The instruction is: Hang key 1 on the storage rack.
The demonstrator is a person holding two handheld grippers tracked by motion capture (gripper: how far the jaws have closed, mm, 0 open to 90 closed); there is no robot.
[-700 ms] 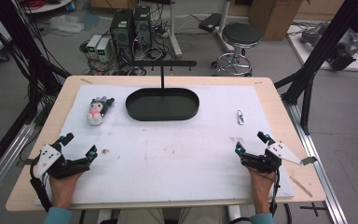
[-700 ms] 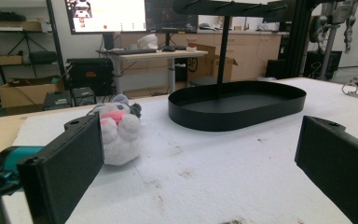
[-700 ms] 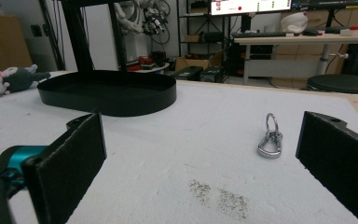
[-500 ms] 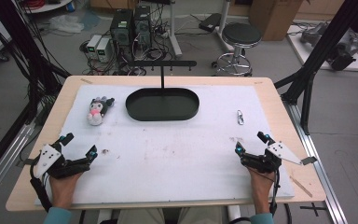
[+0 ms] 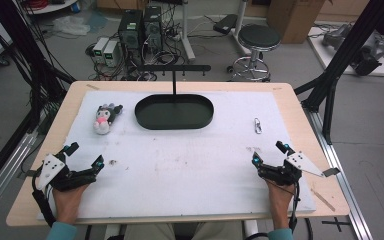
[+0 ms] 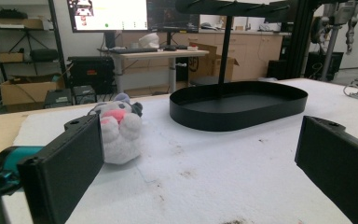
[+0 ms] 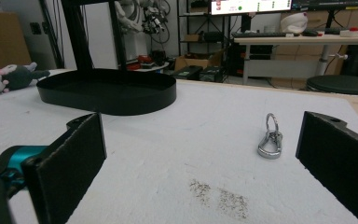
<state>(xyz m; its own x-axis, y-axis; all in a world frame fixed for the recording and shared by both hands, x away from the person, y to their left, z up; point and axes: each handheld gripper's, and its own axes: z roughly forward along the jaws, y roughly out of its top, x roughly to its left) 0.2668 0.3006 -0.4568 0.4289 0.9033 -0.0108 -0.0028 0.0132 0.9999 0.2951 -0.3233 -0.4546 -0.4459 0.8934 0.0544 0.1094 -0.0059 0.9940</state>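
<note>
A wooden table (image 5: 300,107) carries a white mat (image 5: 190,160) that covers nearly its whole top and shows a few dark smudges near the middle and near edge. Far on the mat, about at its centre line, stands a black oval tray (image 5: 174,112) with a low wall; a thin black post rises from its far side to a horizontal bar with pegs (image 5: 176,68). In the left gripper view the tray (image 6: 237,105) sits ahead and to the right, bare inside. The left gripper (image 5: 82,157) rests at the near left corner of the mat, held in the person's left hand (image 5: 69,196), its jaws spread wide with nothing between them. The right gripper (image 5: 268,152) rests at the near right, held by the right hand (image 5: 280,197), its jaws likewise wide apart and bare. A small plush toy (image 5: 105,118), white with dark ears and a pink patch, lies on the far left of the mat, just left of the tray and well ahead of the left gripper; in the left gripper view the toy (image 6: 119,130) lies just beyond the left jaw. A silver carabiner clip (image 5: 257,125) lies on the mat right of the tray, ahead of the right gripper and apart from it; in the right gripper view the clip (image 7: 270,137) lies flat, nearer the right jaw.
</note>
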